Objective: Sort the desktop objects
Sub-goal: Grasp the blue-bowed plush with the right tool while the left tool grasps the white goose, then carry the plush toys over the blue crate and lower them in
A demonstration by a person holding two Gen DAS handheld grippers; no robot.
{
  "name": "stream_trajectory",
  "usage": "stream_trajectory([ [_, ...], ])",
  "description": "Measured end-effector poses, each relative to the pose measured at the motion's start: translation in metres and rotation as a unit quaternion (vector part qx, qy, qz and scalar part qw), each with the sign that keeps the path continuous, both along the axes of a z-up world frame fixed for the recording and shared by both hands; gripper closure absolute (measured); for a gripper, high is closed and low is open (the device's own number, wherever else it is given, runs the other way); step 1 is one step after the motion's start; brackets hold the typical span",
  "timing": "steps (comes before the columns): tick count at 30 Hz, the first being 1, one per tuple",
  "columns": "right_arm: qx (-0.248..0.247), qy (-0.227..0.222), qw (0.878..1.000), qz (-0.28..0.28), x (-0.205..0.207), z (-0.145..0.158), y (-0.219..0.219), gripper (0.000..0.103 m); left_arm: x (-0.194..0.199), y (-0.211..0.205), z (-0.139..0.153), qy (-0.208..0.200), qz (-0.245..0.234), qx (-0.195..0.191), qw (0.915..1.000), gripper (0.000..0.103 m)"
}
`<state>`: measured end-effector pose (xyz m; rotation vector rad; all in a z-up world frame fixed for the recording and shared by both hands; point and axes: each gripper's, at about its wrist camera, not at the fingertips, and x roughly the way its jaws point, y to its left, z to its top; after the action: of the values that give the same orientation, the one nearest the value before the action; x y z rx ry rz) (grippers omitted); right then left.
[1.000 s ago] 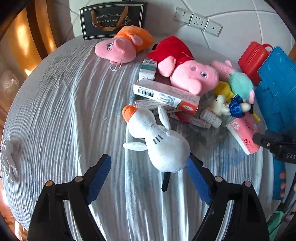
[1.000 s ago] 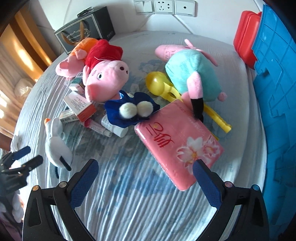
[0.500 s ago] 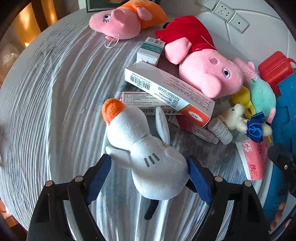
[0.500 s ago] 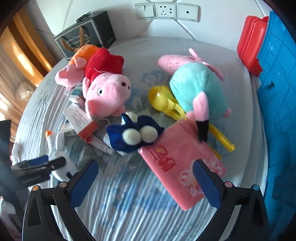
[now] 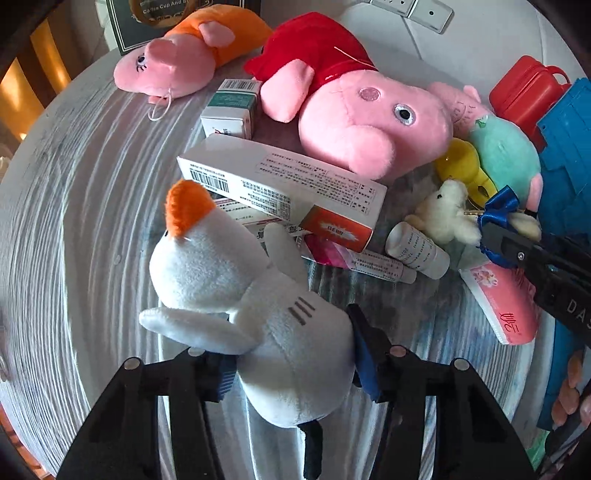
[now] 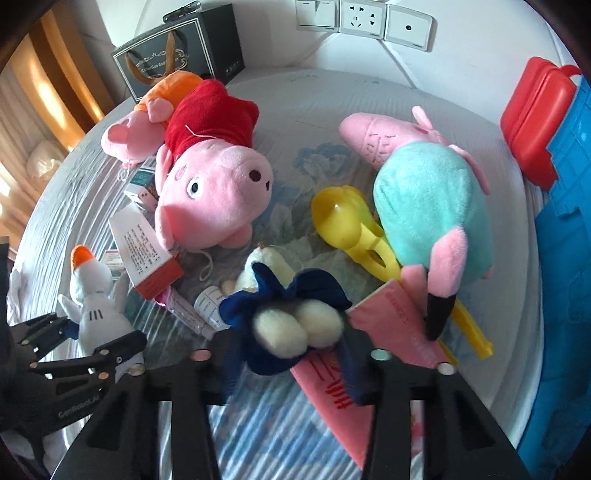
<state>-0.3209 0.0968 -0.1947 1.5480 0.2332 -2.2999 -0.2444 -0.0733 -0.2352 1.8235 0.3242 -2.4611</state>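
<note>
My left gripper (image 5: 291, 360) is shut on a white goose plush (image 5: 258, 310) with an orange crest, its body squeezed between the blue pads; it also shows in the right wrist view (image 6: 96, 306). My right gripper (image 6: 288, 350) is shut on a small cream teddy with a dark blue bow (image 6: 284, 325), also seen in the left wrist view (image 5: 448, 214). On the round table (image 5: 74, 206) lie a red-dressed pig plush (image 5: 362, 118), an orange-dressed pig plush (image 5: 184, 55), a teal-dressed pig plush (image 6: 432, 199), medicine boxes (image 5: 280, 181), a small bottle (image 5: 417, 251) and a pink tissue pack (image 6: 391, 321).
A yellow plastic scoop (image 6: 351, 229) lies beside the teal pig. A red case (image 6: 535, 118) and blue block wall (image 6: 569, 229) stand at the right. A black gift bag (image 6: 181, 62) stands at the back, wall sockets (image 6: 362, 18) behind.
My left gripper moved forward and closed on the goose plush. My right gripper moved forward over the tissue pack and closed on the teddy with the blue bow.
</note>
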Motion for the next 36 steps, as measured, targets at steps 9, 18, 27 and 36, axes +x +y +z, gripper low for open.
stream_trajectory([
  [9, -0.03, 0.034, 0.999, 0.011, 0.026, 0.032, 0.001, 0.069, 0.03, 0.01, 0.058, 0.072, -0.002, -0.043, 0.9965, 0.051],
  [18, -0.052, 0.116, 0.992, 0.006, 0.078, 0.109, 0.015, 0.069, 0.058, 0.023, 0.13, 0.161, -0.032, -0.069, 0.9841, 0.051],
  [27, -0.071, 0.196, 0.978, -0.02, 0.141, 0.18, 0.049, 0.069, 0.097, 0.058, 0.195, 0.252, -0.067, -0.092, 0.961, 0.051],
  [36, -0.082, 0.276, 0.954, -0.077, 0.204, 0.239, 0.109, 0.069, 0.123, 0.133, 0.244, 0.319, -0.129, -0.086, 0.9349, 0.051],
])
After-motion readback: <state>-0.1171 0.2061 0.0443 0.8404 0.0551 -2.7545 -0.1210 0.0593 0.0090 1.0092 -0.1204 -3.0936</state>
